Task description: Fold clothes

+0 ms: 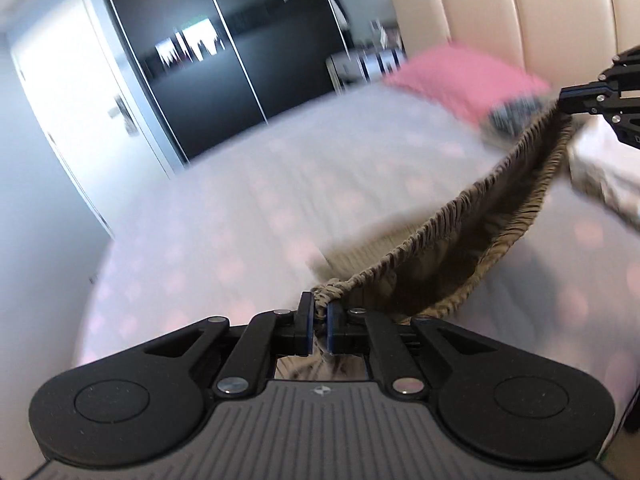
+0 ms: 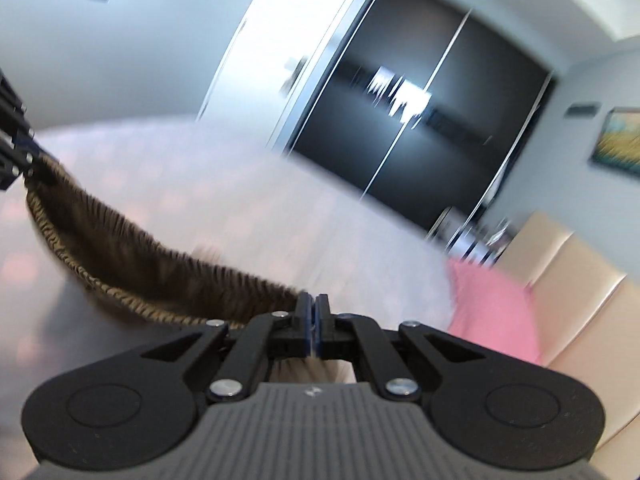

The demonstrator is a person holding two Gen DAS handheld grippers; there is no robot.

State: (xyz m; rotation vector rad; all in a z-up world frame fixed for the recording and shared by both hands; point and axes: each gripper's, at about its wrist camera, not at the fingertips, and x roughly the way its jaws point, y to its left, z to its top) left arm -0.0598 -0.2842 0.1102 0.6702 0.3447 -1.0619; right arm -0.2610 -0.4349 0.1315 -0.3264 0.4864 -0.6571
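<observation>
A brown tiger-striped garment (image 1: 472,232) with a gathered elastic edge hangs stretched between my two grippers above the bed. My left gripper (image 1: 319,310) is shut on one end of its edge. My right gripper (image 2: 312,312) is shut on the other end, and it shows in the left wrist view (image 1: 568,98) at the far right. The garment (image 2: 132,256) sags in the middle like a sling. The left gripper (image 2: 24,160) shows at the left edge of the right wrist view. Both views are motion-blurred.
The bed (image 1: 240,208) has a white cover with faint pink dots. A pink pillow (image 1: 464,76) lies against the beige padded headboard (image 1: 520,24). A pale folded cloth (image 1: 600,176) lies at the right. Dark sliding wardrobe doors (image 1: 224,60) and a white door (image 1: 68,92) stand beyond.
</observation>
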